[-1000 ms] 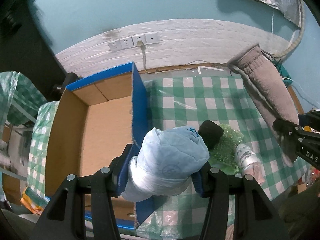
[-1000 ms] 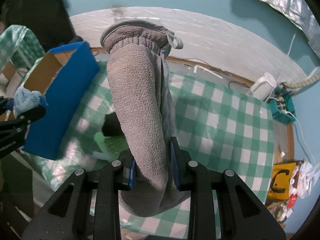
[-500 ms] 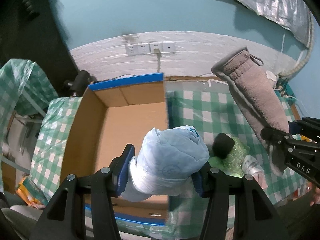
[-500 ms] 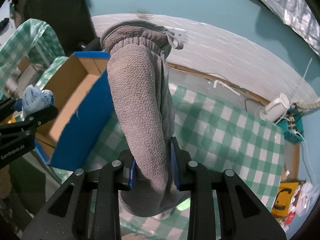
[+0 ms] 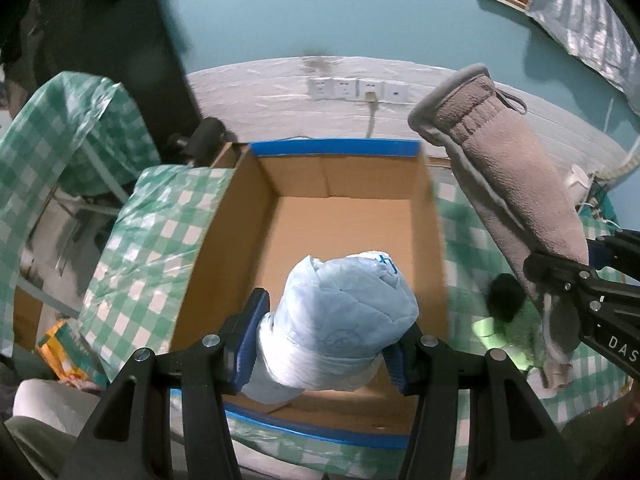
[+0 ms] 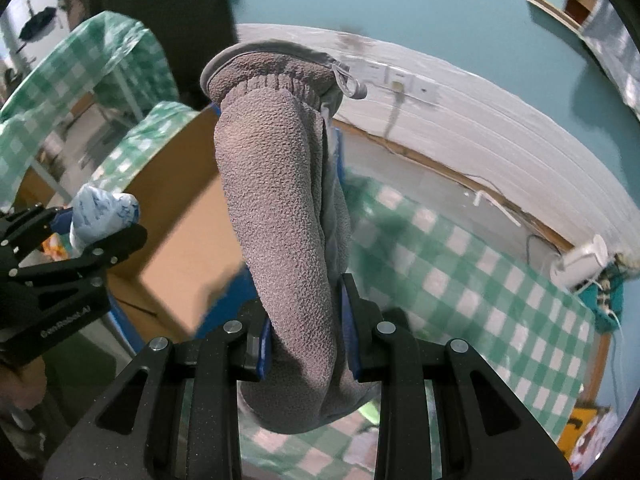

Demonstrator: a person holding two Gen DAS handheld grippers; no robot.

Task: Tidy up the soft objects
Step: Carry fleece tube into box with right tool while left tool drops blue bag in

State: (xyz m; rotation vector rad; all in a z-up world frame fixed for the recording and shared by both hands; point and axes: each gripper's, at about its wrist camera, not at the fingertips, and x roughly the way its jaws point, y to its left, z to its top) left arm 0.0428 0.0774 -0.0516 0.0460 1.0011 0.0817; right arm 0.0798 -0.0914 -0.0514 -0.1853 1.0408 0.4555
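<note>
Two soft things were held at once. The left gripper (image 5: 324, 354) had its jaws clamped on a pale blue bundle (image 5: 344, 312), which hung above the open box (image 5: 348, 216). The right gripper (image 6: 306, 328) had its jaws pinched narrow on a grey fleece mitt (image 6: 280, 208), cuff up, beside the box's right wall and over the checked table (image 6: 480, 280).

The box looked bare inside, so nothing appeared sorted yet; both items awaited dropping. A black lump (image 5: 505, 296) and a green wad (image 5: 500, 332) lay on the table to the right, likely left to gather.

The left gripper pointed down into the box from its near edge; the right gripper reached in from the right, tilted toward the box.
</note>
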